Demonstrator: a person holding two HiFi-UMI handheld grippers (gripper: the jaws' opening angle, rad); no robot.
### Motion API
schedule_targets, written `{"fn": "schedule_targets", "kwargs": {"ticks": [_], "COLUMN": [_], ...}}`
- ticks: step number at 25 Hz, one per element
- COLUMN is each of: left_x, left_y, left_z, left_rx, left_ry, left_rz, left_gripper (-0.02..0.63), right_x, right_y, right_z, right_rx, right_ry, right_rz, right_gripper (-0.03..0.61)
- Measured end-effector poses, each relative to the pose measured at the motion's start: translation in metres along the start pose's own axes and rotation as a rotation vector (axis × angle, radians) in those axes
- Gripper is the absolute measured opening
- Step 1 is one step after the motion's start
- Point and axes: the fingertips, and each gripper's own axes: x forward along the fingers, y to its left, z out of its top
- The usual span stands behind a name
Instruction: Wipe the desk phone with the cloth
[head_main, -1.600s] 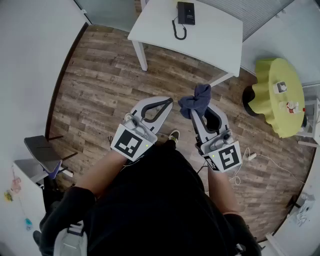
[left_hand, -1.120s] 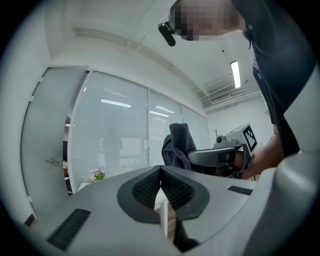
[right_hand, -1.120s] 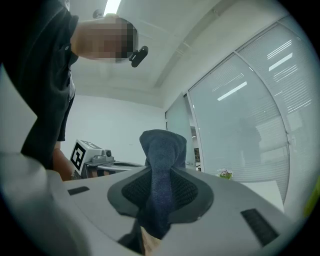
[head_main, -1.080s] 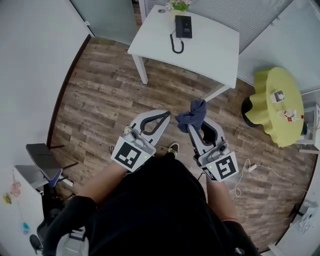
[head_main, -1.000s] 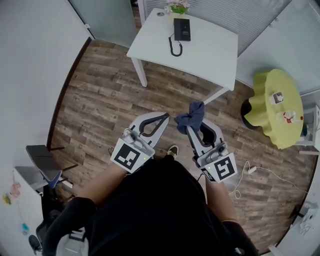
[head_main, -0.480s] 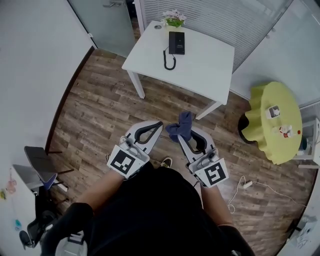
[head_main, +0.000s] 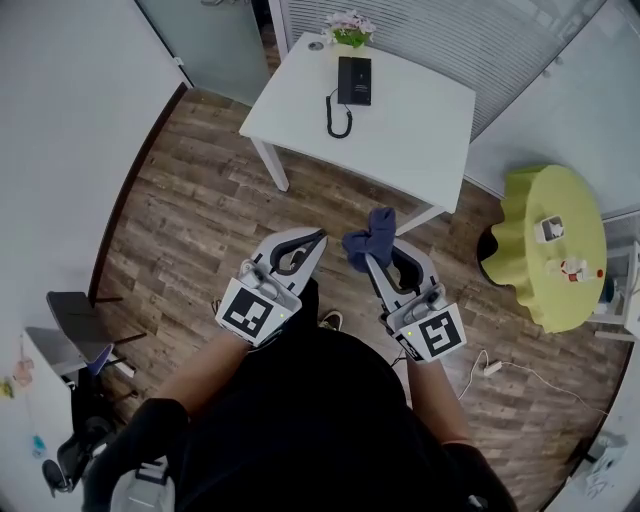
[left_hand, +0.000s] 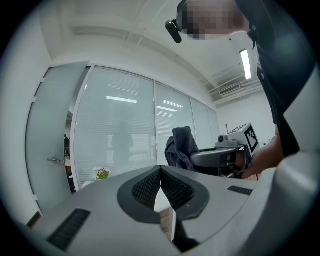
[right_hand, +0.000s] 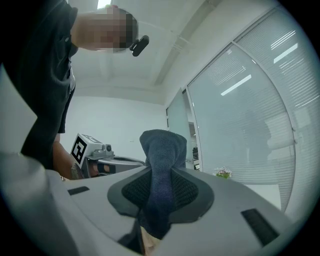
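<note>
"Far ahead of both jaws, in the head view, what lies on the white tabletop?"

"The desk phone, well beyond them, its coiled cord trailing toward us. The cloth sticks out of the right gripper, just beside the left gripper."

"And the left gripper view?"

"Its jaws are pressed together on nothing. The cloth hangs off to their right."

"The right gripper view?"

"Those jaws pinch the dark blue cloth, which bunches up above them."
</note>
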Motion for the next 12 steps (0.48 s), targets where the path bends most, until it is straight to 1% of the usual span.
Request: {"fn": "schedule_targets", "kwargs": {"ticks": [6,12], "left_x": [0.031,0.067], "left_y": [0.048,0.104], "left_z": [0.0,-0.001], "left_rx": [-0.006,-0.015], "left_ry": [-0.015,-0.007], "left_rz": [-0.03,-0.096], "left_gripper": [0.011,0.011], "right_x": [0.042,0.096], "right_y": [-0.032,-0.068], "right_z": [-0.005,-0.003], "right_rx": [-0.008,-0.007], "right_ry": [0.03,0.048], "right_rz": [-0.02,-0.056], "right_gripper": [0.101,0.101]}}
